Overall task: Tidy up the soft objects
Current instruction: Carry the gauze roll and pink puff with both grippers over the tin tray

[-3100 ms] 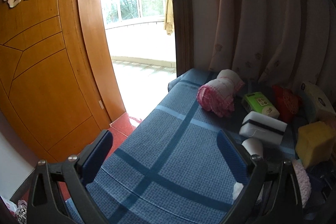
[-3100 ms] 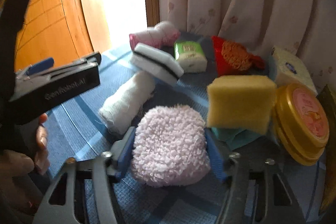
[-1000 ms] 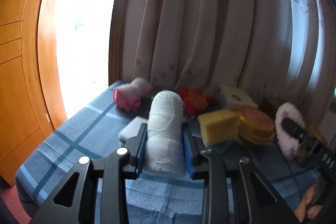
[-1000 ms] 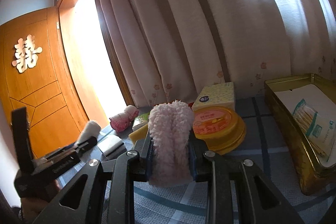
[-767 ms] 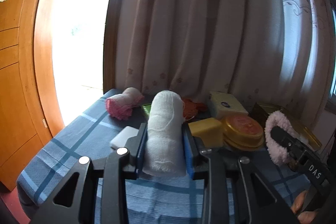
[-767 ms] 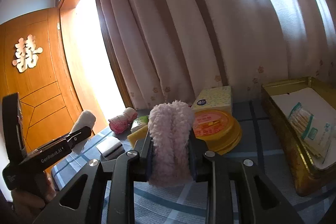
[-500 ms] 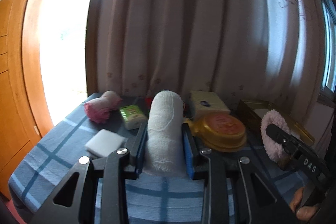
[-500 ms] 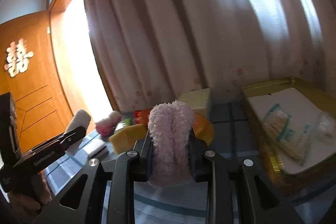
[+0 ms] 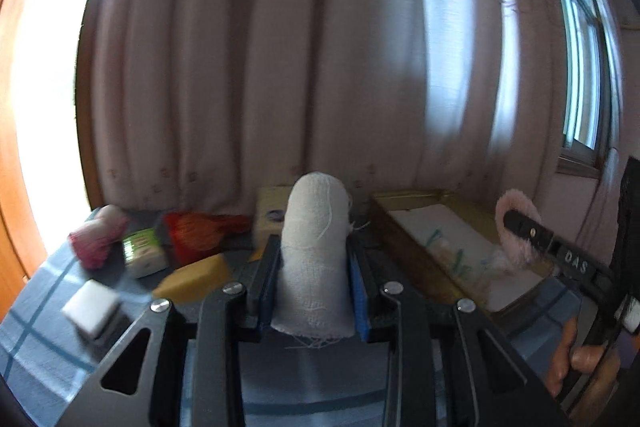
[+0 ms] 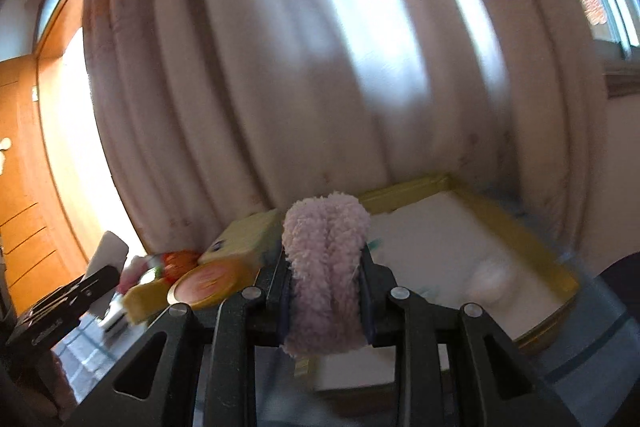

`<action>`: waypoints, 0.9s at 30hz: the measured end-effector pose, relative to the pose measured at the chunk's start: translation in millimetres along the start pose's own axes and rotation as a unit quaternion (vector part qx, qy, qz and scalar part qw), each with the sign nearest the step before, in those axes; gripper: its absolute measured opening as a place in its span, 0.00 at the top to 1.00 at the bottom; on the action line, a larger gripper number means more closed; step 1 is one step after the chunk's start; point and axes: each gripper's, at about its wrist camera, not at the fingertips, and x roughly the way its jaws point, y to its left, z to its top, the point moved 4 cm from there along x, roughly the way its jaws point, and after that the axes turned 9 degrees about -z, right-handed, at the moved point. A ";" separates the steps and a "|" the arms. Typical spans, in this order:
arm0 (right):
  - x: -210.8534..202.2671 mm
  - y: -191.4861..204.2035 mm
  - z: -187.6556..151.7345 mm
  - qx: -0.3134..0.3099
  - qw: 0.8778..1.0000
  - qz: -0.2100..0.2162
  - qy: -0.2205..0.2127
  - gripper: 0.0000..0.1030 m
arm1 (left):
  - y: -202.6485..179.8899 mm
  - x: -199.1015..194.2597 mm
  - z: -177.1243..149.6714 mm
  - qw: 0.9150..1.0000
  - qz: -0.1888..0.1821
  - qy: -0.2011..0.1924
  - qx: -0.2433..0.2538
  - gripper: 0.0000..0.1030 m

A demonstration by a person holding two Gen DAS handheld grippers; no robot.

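Observation:
My left gripper (image 9: 313, 259) is shut on a rolled white cloth (image 9: 314, 259) and holds it upright above the blue checked table (image 9: 36, 343). My right gripper (image 10: 325, 273) is shut on a fluffy pink cloth (image 10: 325, 267) and holds it above the near edge of a gold tin box (image 10: 520, 227). In the left wrist view the right gripper (image 9: 524, 227) with the pink cloth (image 9: 516, 247) hangs over the gold tin box (image 9: 400, 227) at the right. The left gripper (image 10: 80, 287) shows at the far left of the right wrist view.
On the table lie a pink rolled towel (image 9: 96, 239), a green tissue pack (image 9: 144, 255), a red pouch (image 9: 196, 231), a yellow sponge (image 9: 192, 279), a white sponge (image 9: 92, 307) and a yellow tissue box (image 9: 272, 211). A round yellow lid (image 10: 208, 283) shows. Curtains hang behind.
Both grippers have swung right toward the gold tin box, each still holding its cloth. The box now fills more of both views.

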 end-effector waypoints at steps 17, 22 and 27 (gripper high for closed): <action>20.3 -64.0 51.1 -0.036 0.996 -0.077 -0.030 0.72 | -108.9 90.1 28.4 0.996 -0.081 0.003 0.038 0.71; 38.9 -75.8 55.8 -0.027 0.996 -0.084 -0.016 0.72 | -128.8 121.1 27.5 0.995 -0.082 0.026 0.045 0.71; 57.0 -82.1 59.4 -0.024 0.995 -0.092 0.011 0.71 | -137.2 142.6 24.2 0.995 -0.077 0.048 0.049 0.71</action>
